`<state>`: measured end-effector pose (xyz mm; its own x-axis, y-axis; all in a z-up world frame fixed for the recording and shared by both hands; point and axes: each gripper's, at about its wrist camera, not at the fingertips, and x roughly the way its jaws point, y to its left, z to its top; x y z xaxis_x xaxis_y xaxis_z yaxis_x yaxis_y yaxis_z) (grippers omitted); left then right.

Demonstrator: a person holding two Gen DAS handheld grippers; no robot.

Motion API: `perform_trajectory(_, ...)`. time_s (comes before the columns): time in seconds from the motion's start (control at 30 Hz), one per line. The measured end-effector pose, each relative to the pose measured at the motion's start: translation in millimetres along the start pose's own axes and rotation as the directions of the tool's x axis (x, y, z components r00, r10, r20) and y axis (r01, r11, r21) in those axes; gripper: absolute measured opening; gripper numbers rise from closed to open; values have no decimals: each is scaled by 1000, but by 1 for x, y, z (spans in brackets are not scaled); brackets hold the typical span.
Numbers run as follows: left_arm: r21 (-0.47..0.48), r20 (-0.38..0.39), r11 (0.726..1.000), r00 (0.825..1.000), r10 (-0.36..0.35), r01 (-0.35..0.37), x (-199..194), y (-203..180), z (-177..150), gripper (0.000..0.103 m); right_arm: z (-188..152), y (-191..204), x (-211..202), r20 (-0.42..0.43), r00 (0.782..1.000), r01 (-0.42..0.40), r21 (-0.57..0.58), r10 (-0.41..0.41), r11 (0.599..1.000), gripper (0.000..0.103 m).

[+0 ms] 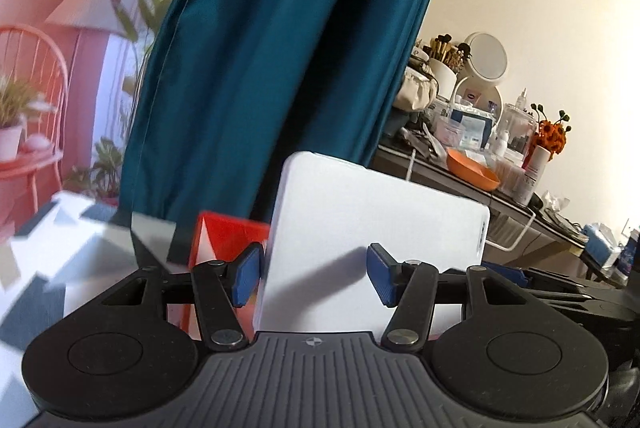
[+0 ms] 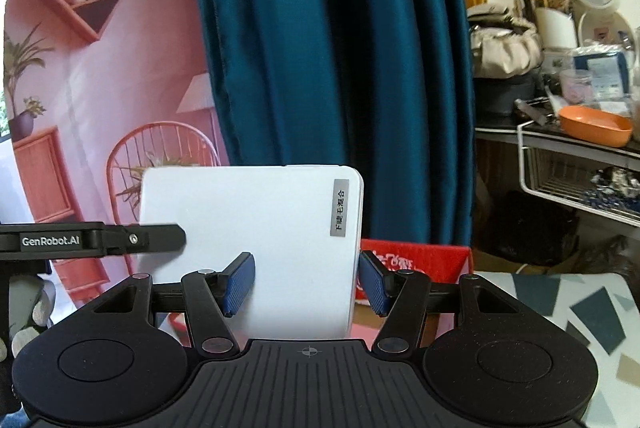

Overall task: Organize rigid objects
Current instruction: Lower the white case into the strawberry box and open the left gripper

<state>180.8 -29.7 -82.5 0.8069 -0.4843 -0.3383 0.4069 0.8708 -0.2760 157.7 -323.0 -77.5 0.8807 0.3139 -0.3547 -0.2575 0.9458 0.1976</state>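
A flat white case (image 1: 372,228) with rounded corners stands upright in front of both cameras. In the right wrist view the white case (image 2: 256,236) carries a small grey label near its right edge. My left gripper (image 1: 316,274) is open, its blue pads (image 1: 246,274) on either side of the case's lower part; whether they touch is unclear. My right gripper (image 2: 302,282) is open around the case too, its right pad (image 2: 374,286) at the case's right edge. The left gripper's finger (image 2: 156,236) reaches in from the left across the case.
A red box (image 1: 224,240) sits behind the case, also in the right wrist view (image 2: 420,260). The table top (image 2: 580,308) has a terrazzo pattern. A teal curtain (image 1: 280,67) hangs behind. A cluttered dresser with an orange bowl (image 1: 472,169) stands at the right.
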Motion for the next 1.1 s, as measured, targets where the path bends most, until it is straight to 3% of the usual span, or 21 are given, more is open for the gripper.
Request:
perform_trajectory(0.2,17,-62,1000,998,17,-16,51,5,23,60,24,-23,60,-88,996,27,1,-26,1000,54)
perform_trajectory(0.3,-7,-120,1000,993,23,-24,80,13,23,60,27,-42,89,-125,992,35,73,-26,997,54)
perform_trajectory(0.43,-19,-194,1000,981,19,-23,117,27,14,60,17,-59,118,-192,980,60,80,-44,995,54)
perform_trajectory(0.63,-23,-301,1000,954,13,-21,158,46,-2,57,6,-80,163,-334,940,96,69,-68,993,54)
perform_trajectory(0.8,63,-335,997,940,63,-44,174,49,-14,56,-4,-81,188,-407,909,118,37,-93,992,47)
perform_trajectory(0.9,54,-368,997,928,65,-49,179,53,-16,51,-16,-84,201,-457,884,132,40,-99,990,46)
perform_trajectory(1.0,55,-392,998,918,57,-38,183,56,-15,42,-18,-86,205,-478,876,110,73,-62,991,31)
perform_trajectory(1.1,68,-434,997,899,53,-26,190,52,-20,36,-20,-79,211,-506,860,97,40,-64,994,32)
